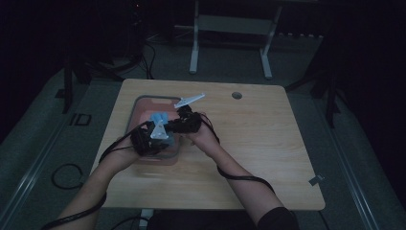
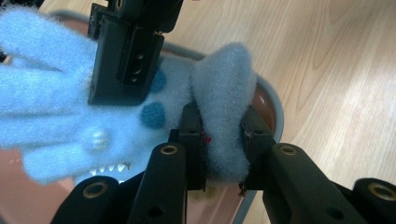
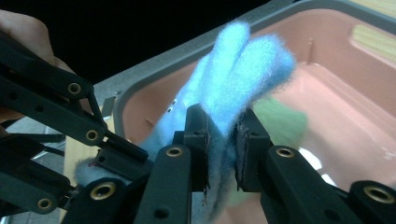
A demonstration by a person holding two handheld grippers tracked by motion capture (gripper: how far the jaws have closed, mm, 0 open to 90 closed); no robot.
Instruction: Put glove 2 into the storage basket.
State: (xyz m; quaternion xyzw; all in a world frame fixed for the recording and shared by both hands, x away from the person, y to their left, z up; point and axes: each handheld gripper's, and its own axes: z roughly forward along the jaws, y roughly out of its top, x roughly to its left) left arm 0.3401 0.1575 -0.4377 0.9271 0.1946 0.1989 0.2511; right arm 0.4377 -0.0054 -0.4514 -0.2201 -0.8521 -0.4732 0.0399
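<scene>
The blue fuzzy glove (image 2: 70, 107) is hanging over the pink tub (image 3: 355, 116), with both grippers pinching it: the left gripper (image 2: 223, 140) is squeezing its cuff between its jaws, the right gripper (image 3: 220, 140) is clamping its fingers. Beneath, the tabletop (image 1: 258, 139) is carrying the tub.

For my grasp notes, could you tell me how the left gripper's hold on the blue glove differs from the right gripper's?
The left gripper pinches the blue glove at its rounded thumb or cuff end; the right gripper pinches its fingers. Both are shut on it, above the pink tray.
</scene>
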